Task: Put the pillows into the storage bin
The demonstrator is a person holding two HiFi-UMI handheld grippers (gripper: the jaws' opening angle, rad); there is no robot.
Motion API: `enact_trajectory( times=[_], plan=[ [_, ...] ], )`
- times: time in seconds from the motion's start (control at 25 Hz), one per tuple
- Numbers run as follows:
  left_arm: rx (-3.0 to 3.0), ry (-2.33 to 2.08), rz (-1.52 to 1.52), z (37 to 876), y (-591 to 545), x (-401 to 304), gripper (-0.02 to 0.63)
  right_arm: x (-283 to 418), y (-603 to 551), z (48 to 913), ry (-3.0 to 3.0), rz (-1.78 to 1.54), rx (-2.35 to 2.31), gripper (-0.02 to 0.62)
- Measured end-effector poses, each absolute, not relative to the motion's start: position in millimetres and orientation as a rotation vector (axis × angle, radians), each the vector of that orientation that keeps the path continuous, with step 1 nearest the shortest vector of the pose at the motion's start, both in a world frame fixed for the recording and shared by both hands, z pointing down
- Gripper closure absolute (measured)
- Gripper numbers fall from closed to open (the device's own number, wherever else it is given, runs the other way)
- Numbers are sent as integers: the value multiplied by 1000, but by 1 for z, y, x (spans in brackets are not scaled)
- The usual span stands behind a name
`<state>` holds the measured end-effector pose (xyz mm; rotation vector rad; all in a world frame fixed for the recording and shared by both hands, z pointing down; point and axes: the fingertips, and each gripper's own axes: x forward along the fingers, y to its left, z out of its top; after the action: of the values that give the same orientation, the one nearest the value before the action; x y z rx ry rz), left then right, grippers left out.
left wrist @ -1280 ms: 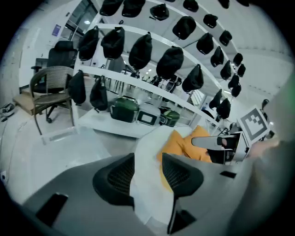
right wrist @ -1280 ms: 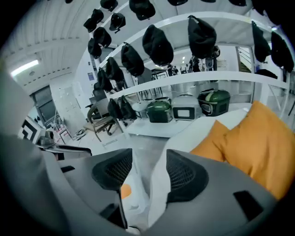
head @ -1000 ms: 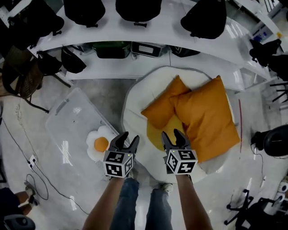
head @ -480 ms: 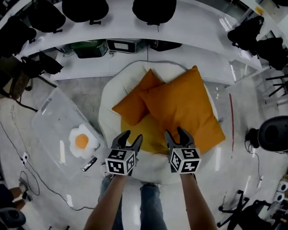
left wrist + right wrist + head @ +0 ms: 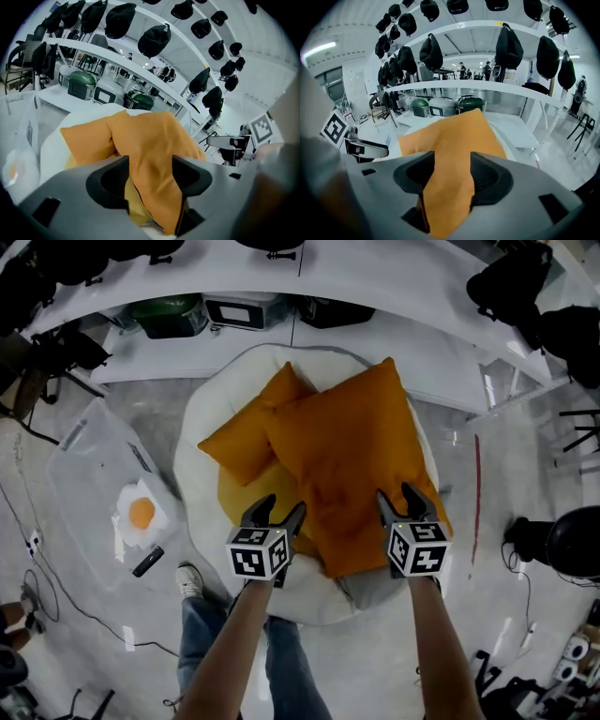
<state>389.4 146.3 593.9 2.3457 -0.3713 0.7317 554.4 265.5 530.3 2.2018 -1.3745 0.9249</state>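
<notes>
Pillows lay heaped on a round white cushion (image 5: 199, 442) on the floor. The big pillow (image 5: 352, 451), orange, was on top. The small pillow (image 5: 246, 435), also orange, was tucked partly under its left edge, and a yellow pillow (image 5: 242, 502) lay beneath both.

The left tool (image 5: 278, 514) was at the big pillow's near left corner. Its jaws were apart and had just been opening. In the left gripper view that corner ran down through the gap, with the yellow pillow showing beside it. The right tool (image 5: 401, 501) was at the same pillow's near right edge, jaws apart and not clamped, and orange fabric filled the space between them in the right gripper view. Both tools pointed forward and down.

The bin (image 5: 82, 474), of clear plastic, stood on the floor just left of the cushion. None of the three pillows was in it. An egg pillow (image 5: 141, 515), white with an orange yolk, showed inside its outline. A small black object (image 5: 147, 562) lay at the bin's near edge, and the person's shoe (image 5: 190, 579) was beside the cushion's near rim.
</notes>
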Motion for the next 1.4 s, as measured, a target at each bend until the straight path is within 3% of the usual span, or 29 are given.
enact_trajectory(
  times=[0.2, 0.56, 0.76, 0.92, 1.04, 1.28, 1.4],
  plan=[
    [2296, -356, 753, 631, 166, 417, 299, 604, 292, 557, -1333, 930, 2112, 354],
    [2211, -323, 801, 688, 193, 443, 279, 641, 301, 610, -1384, 1076, 2014, 146],
    [2182, -304, 831, 711, 199, 457, 279, 639, 298, 636, -1386, 1161, 1973, 138],
    [2184, -274, 880, 722, 201, 470, 282, 638, 293, 650, -1366, 1151, 1970, 186],
    [2173, -258, 883, 727, 204, 475, 335, 635, 291, 655, -1356, 1123, 1961, 233],
    [2165, -252, 867, 713, 200, 472, 495, 624, 288, 637, -1347, 1017, 1947, 413],
    [2185, -249, 834, 696, 196, 465, 520, 618, 287, 619, -1332, 933, 1999, 496]
  ],
)
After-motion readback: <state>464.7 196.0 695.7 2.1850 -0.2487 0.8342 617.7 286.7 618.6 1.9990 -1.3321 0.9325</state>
